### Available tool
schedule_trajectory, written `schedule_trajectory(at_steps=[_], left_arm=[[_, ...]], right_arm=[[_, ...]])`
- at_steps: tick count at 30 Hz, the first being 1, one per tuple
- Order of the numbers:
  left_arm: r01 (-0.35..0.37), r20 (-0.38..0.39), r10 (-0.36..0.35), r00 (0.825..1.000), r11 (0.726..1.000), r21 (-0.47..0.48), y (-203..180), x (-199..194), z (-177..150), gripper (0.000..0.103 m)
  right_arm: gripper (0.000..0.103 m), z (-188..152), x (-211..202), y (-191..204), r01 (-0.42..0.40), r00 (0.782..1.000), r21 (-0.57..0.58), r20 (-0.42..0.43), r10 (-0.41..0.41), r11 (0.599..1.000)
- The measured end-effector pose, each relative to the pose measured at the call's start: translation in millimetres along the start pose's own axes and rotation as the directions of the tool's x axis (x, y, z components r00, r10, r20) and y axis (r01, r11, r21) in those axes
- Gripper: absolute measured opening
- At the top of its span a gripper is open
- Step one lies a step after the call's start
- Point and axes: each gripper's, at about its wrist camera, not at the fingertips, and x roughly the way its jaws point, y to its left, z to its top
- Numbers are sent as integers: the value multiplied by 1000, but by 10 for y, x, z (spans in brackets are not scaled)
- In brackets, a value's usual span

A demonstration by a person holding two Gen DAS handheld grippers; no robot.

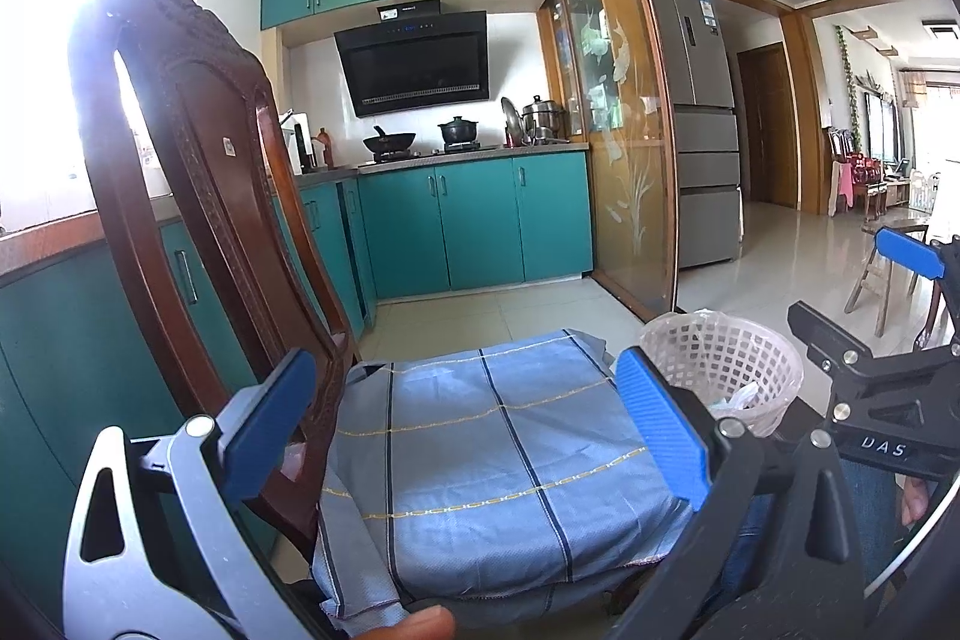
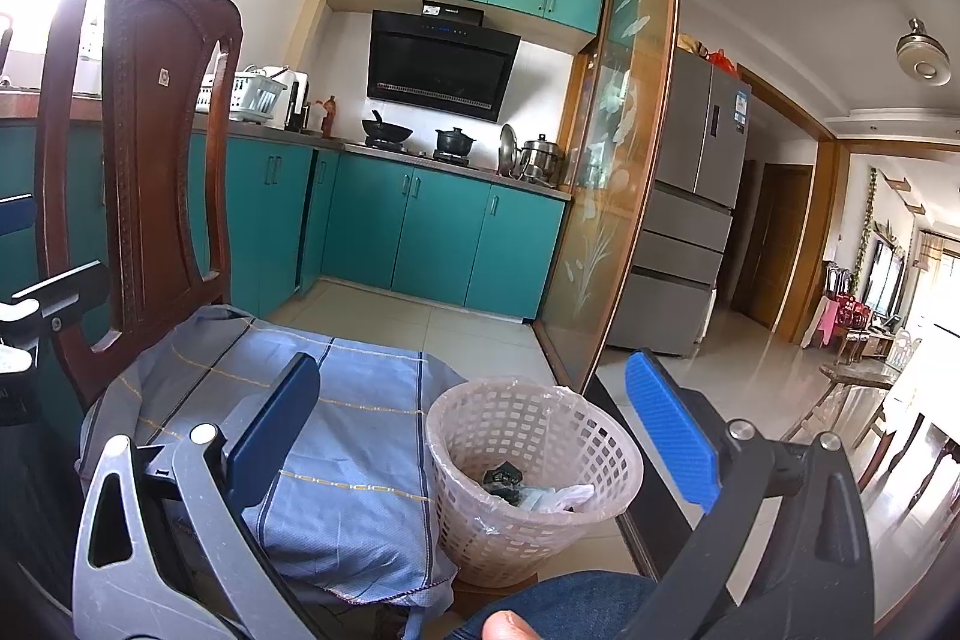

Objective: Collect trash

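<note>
Kitchen doorway, both my grippers raised over a chair: my left gripper (image 1: 462, 430) hangs with its fingers spread wide and nothing between them, framing the blue checked cloth (image 1: 498, 454) that covers the seat of the chair (image 1: 198, 148). My right gripper (image 2: 480, 436), equally spread and empty, is aimed at the basket (image 2: 534, 478), which stands on the floor just beside the chair, close enough for a short drop. The basket is lined with a clear bag, and dark scraps and a pale wrapper (image 2: 528, 490) already lie at its bottom. I see no loose trash on the cloth from either view, so I judge the collecting is largely done, or the next piece lies out of frame.
</note>
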Motion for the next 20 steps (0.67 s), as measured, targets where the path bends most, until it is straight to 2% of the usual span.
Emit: schedule_trajectory(at_steps=[8, 13, 17, 20], left_arm=[[22, -21, -22, 1000, 1000, -17, -2, 59, -8, 100], [9, -71, -8, 997, 1000, 8, -42, 186, -45, 100], [-29, -153, 41, 987, 996, 80, -86, 478, -152, 100], [-31, -197, 57, 979, 991, 134, -85, 830, -274, 100]], right_arm=[[100, -44, 65, -21, -6, 1000, 6, -16, 6, 1000], [100, -78, 153, -62, -5, 999, 16, -42, 6, 1000], [100, -103, 245, -58, -20, 998, 12, -61, 21, 1000], [100, -53, 242, 57, -52, 998, -37, -30, 51, 998]])
